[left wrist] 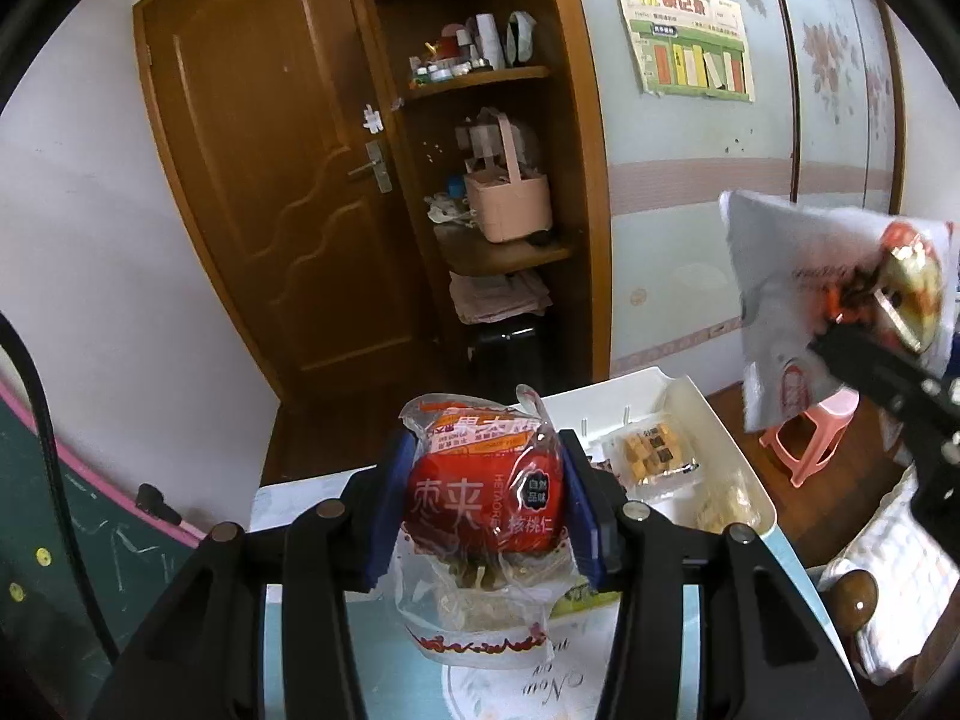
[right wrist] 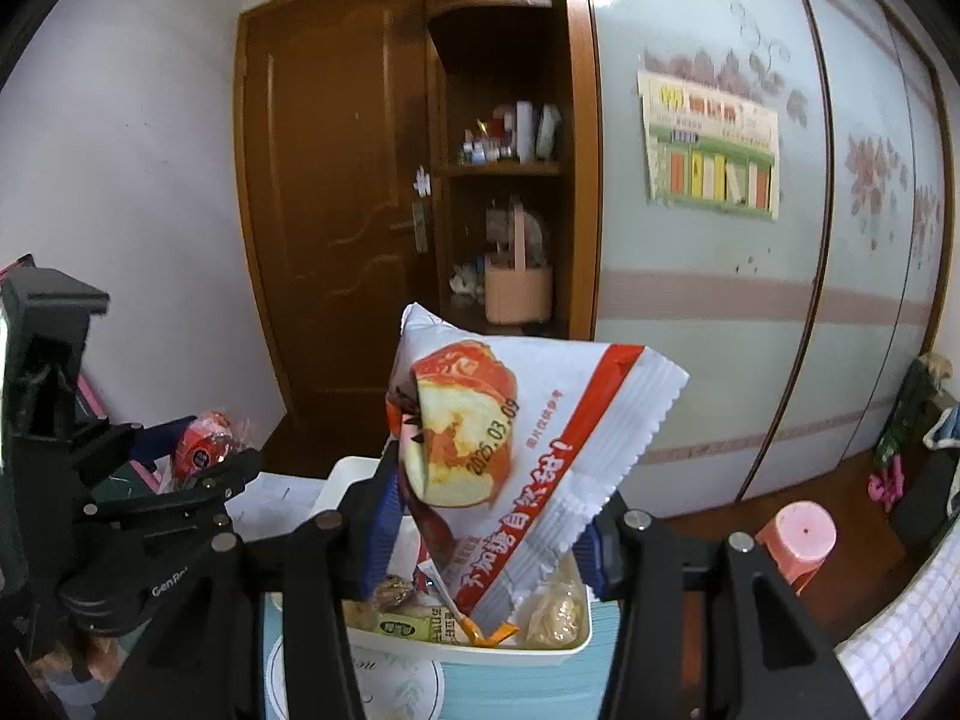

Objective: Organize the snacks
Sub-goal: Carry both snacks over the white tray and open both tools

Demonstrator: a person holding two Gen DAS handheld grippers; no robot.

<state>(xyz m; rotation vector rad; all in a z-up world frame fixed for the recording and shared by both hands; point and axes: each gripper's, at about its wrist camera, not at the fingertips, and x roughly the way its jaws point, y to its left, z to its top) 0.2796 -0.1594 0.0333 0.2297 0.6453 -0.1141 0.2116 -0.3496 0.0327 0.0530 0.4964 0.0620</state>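
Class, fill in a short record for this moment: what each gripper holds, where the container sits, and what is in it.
Left gripper: shut on red walnut snack pack
Right gripper: shut on white bread packet
Container: white bin, on the table, below the bread packet
Bin contents: several wrapped snacks, including a cookie pack

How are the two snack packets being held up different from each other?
The red walnut snack in the left gripper is round, in clear crinkled wrap; the white bread packet in the right gripper is flat and opaque, with serrated edges. The bread packet hangs over the white bin; the walnut snack is held beside it. Both are sealed and pinched between blue fingers.
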